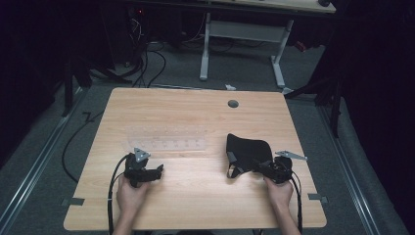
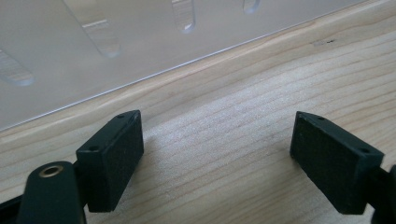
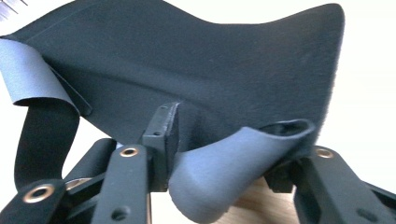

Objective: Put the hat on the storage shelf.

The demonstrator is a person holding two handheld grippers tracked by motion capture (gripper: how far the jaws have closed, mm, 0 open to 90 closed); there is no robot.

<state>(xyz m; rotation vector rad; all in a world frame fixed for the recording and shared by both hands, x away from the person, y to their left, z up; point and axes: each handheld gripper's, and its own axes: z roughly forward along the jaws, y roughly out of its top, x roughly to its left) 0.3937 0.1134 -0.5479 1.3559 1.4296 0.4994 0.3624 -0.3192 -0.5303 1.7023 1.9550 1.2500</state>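
Observation:
A black fabric mask [image 1: 247, 147] with a strap lies on the right half of the wooden table [image 1: 195, 200]. My right gripper [image 1: 248, 165] reaches into its near edge from the right. In the right gripper view the mask [image 3: 224, 60] spreads ahead, and a fold of its grey-lined edge bunches between the jaws of the right gripper [image 3: 224, 156], which press on it. The strap [image 3: 42, 130] loops down at the left. My left gripper [image 1: 159, 170] rests on the table at the left, open, its jaws [image 2: 219, 163] wide apart over bare wood.
A clear plastic tray [image 1: 166, 139] with rows of slots lies flat at the table's middle, just beyond the left gripper; its edge [image 2: 93, 46] runs across the left gripper view. A grey grommet [image 1: 233, 104] sits near the far edge. Another desk's white frame [image 1: 244, 34] stands beyond.

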